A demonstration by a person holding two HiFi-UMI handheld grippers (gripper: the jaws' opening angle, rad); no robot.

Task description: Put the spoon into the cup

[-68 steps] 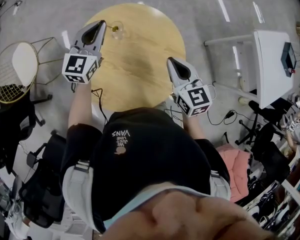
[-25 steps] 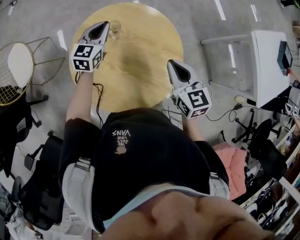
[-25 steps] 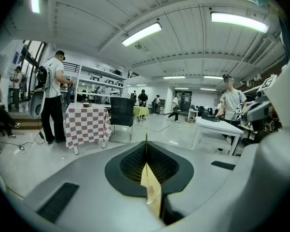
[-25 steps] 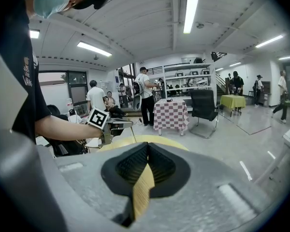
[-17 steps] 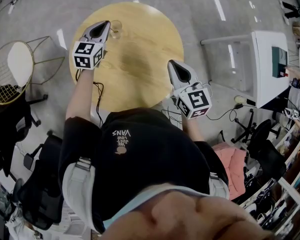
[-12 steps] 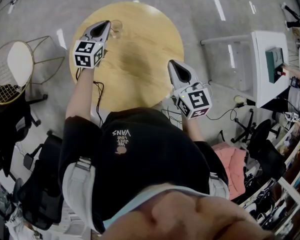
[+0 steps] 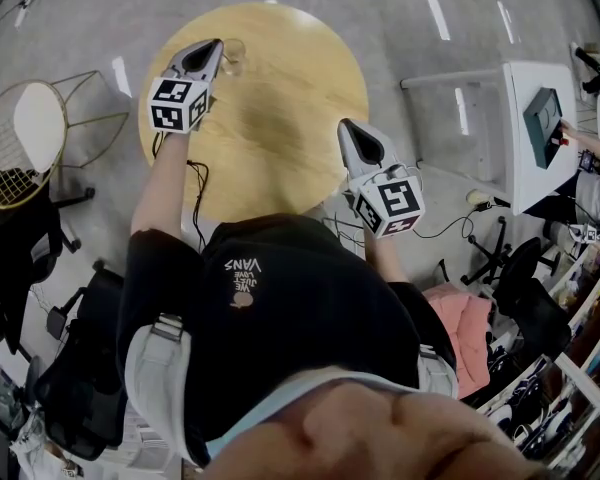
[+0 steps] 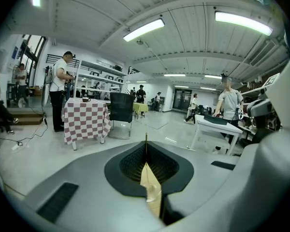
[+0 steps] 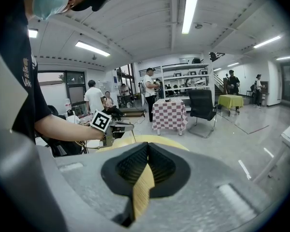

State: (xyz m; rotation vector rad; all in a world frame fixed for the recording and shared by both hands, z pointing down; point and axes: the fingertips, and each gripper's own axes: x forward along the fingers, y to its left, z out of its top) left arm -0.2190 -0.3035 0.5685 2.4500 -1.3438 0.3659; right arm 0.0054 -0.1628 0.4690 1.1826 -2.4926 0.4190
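Observation:
A round wooden table stands below me. Near its far left edge is a clear glass cup. My left gripper hovers right beside the cup, shut on a thin golden spoon whose handle pokes up past the closed tips. In the right gripper view the left gripper is held over the table with the spoon hanging thin below its tip. My right gripper is over the table's right edge, shut with nothing in it.
A wire chair with a white seat stands left of the table. A white desk stands at right, cables and black office chairs lie near my legs. A checked-cloth table and several people are farther off.
The left gripper has moved a little forward and closer to the cup since the oldest frame. In the last second both grippers have hardly moved.

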